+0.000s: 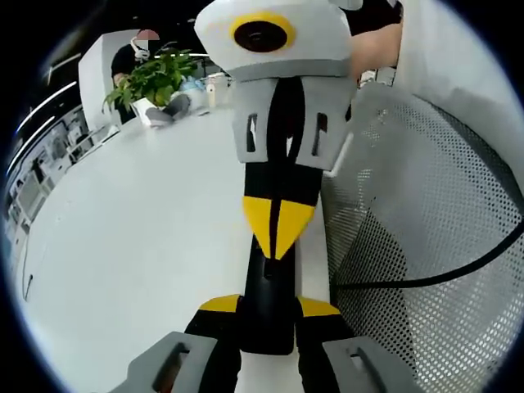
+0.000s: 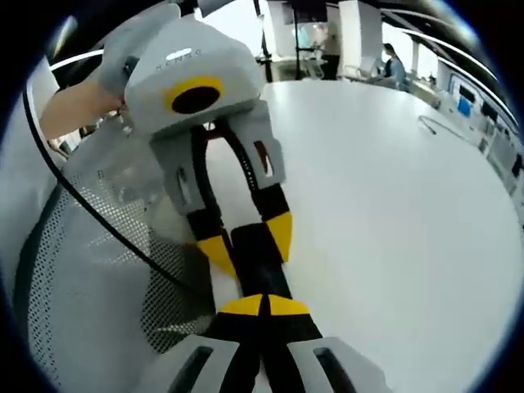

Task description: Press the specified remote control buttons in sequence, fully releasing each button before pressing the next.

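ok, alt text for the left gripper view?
Left tongs grip a black remote over a white table; the shut right tongs point down from the top, yellow tips on it. A mesh chair is at right, a plant far back.

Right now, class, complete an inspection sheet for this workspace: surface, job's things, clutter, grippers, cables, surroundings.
Surface: white table, largely bare.
Job's things: black remote; its buttons are too dark to read.
Clutter: potted plant and a few small items at the far edge.
Grippers: left gripper shut on the remote; right gripper shut, fingers together, tips at the remote's far end, contact unclear.
Cables: black cable crossing the mesh.
Surroundings: perforated mesh panel beside the table; a person behind the plant.
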Tool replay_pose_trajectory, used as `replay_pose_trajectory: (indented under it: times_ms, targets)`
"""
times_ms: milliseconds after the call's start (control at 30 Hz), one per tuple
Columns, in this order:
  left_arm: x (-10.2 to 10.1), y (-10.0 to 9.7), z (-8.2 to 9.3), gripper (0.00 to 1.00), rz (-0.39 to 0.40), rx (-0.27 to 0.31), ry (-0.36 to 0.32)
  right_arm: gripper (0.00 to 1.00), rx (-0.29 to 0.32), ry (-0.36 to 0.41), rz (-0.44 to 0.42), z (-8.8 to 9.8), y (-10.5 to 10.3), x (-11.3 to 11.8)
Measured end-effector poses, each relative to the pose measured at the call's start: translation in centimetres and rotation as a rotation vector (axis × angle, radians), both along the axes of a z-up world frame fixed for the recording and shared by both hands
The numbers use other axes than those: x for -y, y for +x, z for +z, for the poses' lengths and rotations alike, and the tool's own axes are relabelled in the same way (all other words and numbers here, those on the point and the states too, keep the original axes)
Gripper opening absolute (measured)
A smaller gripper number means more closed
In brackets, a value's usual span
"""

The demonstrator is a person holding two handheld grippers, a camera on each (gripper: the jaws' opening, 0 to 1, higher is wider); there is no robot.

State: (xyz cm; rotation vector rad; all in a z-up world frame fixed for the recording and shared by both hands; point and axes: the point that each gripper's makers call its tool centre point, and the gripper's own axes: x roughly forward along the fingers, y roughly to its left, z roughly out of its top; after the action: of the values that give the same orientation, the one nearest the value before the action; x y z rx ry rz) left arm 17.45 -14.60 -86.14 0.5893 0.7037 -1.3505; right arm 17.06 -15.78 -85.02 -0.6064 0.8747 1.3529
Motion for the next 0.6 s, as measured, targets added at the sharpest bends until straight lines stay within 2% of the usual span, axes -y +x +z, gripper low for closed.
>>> replay_pose_trajectory:
  times_ms: [67,100,200,367,400,467,500,567,600]
  targets:
    - [0.00,0.00,-0.02,0.24,-0.002,-0.001,0.002,0.00,0.027,-0.019,0.012,-0.12,-0.02,-0.10]
    - [0.01,0.01,-0.03,0.24,-0.002,-0.001,0.004,0.00,0.076,-0.051,0.054,-0.14,0.05,-0.05]
    - [0.06,-0.06,-0.06,0.24,-0.006,-0.002,0.012,0.00,0.152,-0.127,0.150,-0.40,-0.28,-0.09]
    - [0.00,-0.03,-0.11,0.24,-0.007,-0.001,0.013,0.00,0.106,-0.125,0.109,-0.41,0.07,-0.16]
    - [-0.01,-0.03,-0.09,0.24,-0.006,0.000,0.012,0.00,0.125,-0.136,0.122,-0.47,-0.06,-0.20]
    - [-0.02,-0.01,-0.09,0.24,-0.007,0.000,0.013,0.00,0.212,-0.191,0.207,-0.47,0.05,-0.20]
    - [-0.02,0.00,-0.11,0.24,-0.007,-0.001,0.014,0.00,0.234,-0.222,0.210,-0.56,-0.16,-0.22]
    - [-0.01,-0.01,-0.11,0.24,-0.009,0.001,0.018,0.00,0.204,-0.223,0.171,-0.60,-0.02,-0.36]
    - [-0.01,-0.02,-0.10,0.24,-0.010,0.001,0.020,0.00,0.170,-0.205,0.133,-0.61,-0.03,-0.31]
